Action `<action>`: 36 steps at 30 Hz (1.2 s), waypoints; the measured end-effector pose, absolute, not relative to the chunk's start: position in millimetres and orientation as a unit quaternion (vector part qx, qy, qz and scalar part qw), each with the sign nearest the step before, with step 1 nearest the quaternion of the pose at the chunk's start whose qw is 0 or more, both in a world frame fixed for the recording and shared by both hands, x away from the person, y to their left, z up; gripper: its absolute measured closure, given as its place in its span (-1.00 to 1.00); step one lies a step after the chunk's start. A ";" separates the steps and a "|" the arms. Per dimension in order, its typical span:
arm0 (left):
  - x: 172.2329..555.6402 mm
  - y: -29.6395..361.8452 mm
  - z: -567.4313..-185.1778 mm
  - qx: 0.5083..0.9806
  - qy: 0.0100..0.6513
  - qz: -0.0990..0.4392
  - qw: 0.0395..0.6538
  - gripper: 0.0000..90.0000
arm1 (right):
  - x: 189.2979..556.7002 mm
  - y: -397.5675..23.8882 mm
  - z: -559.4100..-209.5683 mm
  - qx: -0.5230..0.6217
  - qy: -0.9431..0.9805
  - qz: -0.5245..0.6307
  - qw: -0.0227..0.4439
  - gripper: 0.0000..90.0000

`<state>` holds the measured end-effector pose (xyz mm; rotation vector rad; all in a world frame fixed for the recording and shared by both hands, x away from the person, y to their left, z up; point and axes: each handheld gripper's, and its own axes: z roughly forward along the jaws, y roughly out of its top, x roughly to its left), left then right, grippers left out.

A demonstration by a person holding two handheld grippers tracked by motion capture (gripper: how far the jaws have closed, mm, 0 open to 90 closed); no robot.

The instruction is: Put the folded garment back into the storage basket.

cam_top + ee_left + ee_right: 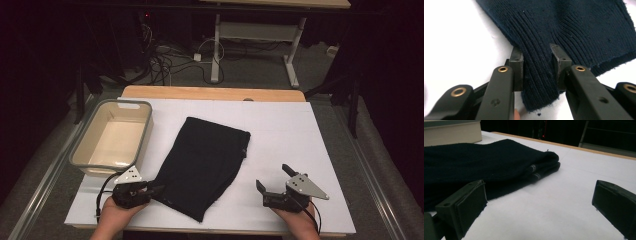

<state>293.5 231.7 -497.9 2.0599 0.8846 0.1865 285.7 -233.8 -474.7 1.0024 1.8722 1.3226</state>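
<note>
High view: folded dark garment (205,162) mid-table, left gripper (150,192) at its near-left edge, tub (145,127) beyond | Left gripper view: jaws narrow, pinching ribbed hem (539,75); step judged grasp, next lift | Right gripper view: right gripper (539,207) wide, empty, garment just beside.

Bare white table (285,130) is left at the frame's centre right. The left is blocked by the bin (112,135), the middle by the dark garment (205,160).

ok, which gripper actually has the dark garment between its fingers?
The left gripper: ribbed hem of the dark garment sits between its fingers. The right gripper stands open over bare white table, beside it.
</note>
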 end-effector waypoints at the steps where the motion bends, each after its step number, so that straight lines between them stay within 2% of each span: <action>1: 293.0 231.3 -498.0 0.826 0.354 0.078 0.431 0.47 | 287.3 -233.1 -474.5 0.380 0.711 0.503 0.312 -1.00; 7: 291.2 230.3 -498.3 0.827 0.353 0.086 0.430 0.46 | 305.7 -219.2 -469.5 0.383 0.708 0.506 0.309 -1.00; 15: 288.6 228.4 -498.1 0.828 0.351 0.103 0.425 0.45 | 351.6 -199.2 -466.8 0.413 0.705 0.482 0.316 -0.96; 20: 289.5 229.3 -498.3 0.827 0.353 0.097 0.427 0.45 | 383.5 -192.9 -465.0 0.448 0.704 0.457 0.308 -0.83; 26: 289.9 229.8 -498.3 0.827 0.352 0.095 0.427 0.45 | 413.2 -184.1 -460.5 0.461 0.712 0.449 0.282 -0.46; 30: 289.2 229.3 -498.3 0.827 0.351 0.098 0.428 0.45 | 433.8 -174.8 -459.5 0.473 0.719 0.435 0.264 -0.32; 36: 289.8 230.0 -498.4 0.827 0.352 0.093 0.429 0.45 | 455.8 -167.2 -475.0 0.511 0.731 0.386 0.235 -0.44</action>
